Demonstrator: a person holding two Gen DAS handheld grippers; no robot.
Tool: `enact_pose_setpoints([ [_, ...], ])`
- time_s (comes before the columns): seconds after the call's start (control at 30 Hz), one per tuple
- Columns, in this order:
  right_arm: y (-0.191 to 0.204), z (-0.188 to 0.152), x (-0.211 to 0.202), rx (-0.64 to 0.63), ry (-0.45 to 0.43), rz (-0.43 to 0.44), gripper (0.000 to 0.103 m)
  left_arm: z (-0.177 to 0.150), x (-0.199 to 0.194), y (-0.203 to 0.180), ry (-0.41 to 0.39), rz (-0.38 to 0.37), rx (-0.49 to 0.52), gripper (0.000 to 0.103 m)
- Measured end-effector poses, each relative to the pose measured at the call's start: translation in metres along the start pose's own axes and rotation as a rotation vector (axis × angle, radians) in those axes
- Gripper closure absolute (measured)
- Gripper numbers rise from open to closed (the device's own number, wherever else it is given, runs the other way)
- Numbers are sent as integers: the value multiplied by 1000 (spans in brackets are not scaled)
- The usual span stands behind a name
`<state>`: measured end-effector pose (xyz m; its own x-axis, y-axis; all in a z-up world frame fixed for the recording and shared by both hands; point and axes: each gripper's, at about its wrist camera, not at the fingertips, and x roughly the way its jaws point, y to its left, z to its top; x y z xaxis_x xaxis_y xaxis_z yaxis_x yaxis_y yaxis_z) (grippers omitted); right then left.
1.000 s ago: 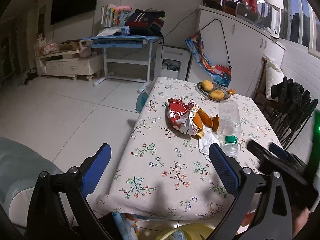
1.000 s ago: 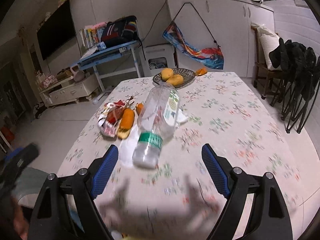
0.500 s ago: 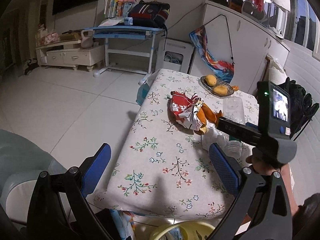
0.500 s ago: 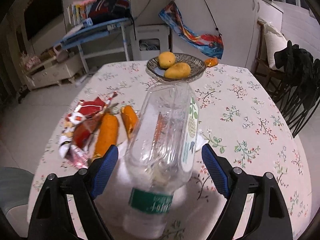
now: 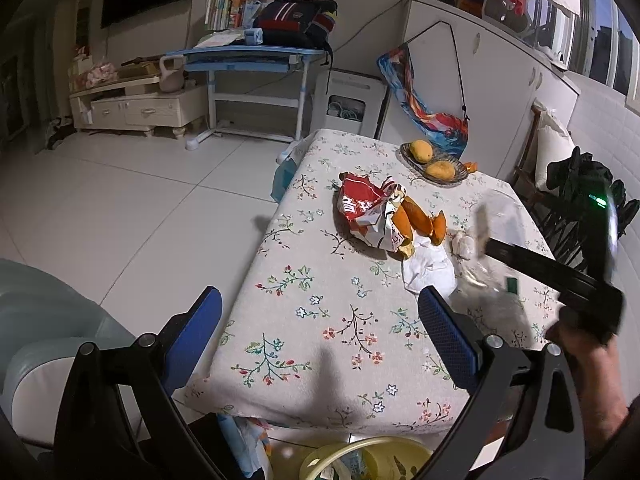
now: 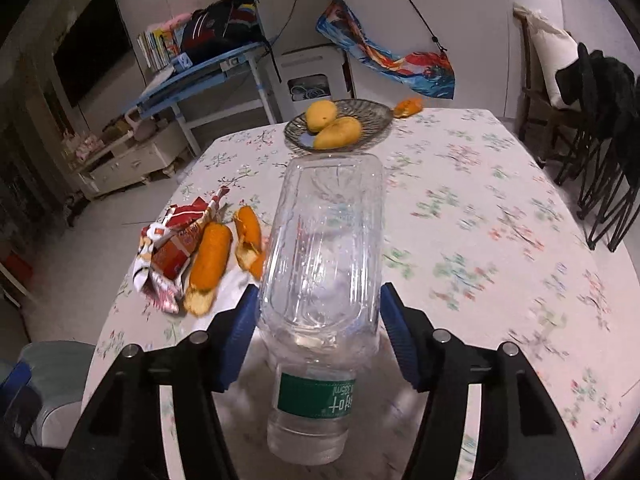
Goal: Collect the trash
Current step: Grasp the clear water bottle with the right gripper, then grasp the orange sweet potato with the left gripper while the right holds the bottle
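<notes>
**Right gripper closes around the clear bottle on the floral bench**

The right gripper (image 6: 318, 312) has just been closing, and the clear plastic bottle (image 6: 324, 264) lies between its blue pads (image 6: 240, 332), which sit against the bottle's sides. The bottle lies on the bench (image 6: 480, 220), cap end toward the camera, with a green label band (image 6: 316, 396) near its neck; the white print on it appears upside down and is only partly legible, ending in what looks like "535ml".

Left of the bottle lie orange peels (image 6: 210, 260) on a white tissue (image 5: 430, 266), touching a crumpled red-and-white snack wrapper (image 5: 366, 210) with large white characters too creased to read. At the far end a glass dish (image 6: 376, 114) holds two yellow mangoes (image 6: 338, 132), with another scrap of peel (image 6: 408, 106) just beside it.

The left gripper (image 5: 320, 320) hangs over the near bench edge with its jaws wide apart and nothing between them. Below the edge shows the rim of a yellow bin (image 5: 360, 450).
</notes>
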<state>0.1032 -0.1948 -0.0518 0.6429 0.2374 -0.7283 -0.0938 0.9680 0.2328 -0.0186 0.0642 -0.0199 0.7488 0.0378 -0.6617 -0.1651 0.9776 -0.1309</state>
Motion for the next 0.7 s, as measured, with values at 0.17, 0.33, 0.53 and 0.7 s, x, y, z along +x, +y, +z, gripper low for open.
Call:
enact_pose_setpoints([
  [0.17, -28, -17, -23, 27, 28, -14, 44, -3, 2, -8, 16, -39, 14, 8],
  [0.33, -37, -20, -25, 42, 50, -28, 44, -3, 12, -27, 58, -141, 28, 8],
  [0.53, -42, -23, -24, 46, 62, -14, 43, 9, 37, -69, 77, -249, 81, 8],
  [0.7, -51, -28, -21, 59, 90, 3, 43, 26, 76, -93, 109, -255, 82, 12],
])
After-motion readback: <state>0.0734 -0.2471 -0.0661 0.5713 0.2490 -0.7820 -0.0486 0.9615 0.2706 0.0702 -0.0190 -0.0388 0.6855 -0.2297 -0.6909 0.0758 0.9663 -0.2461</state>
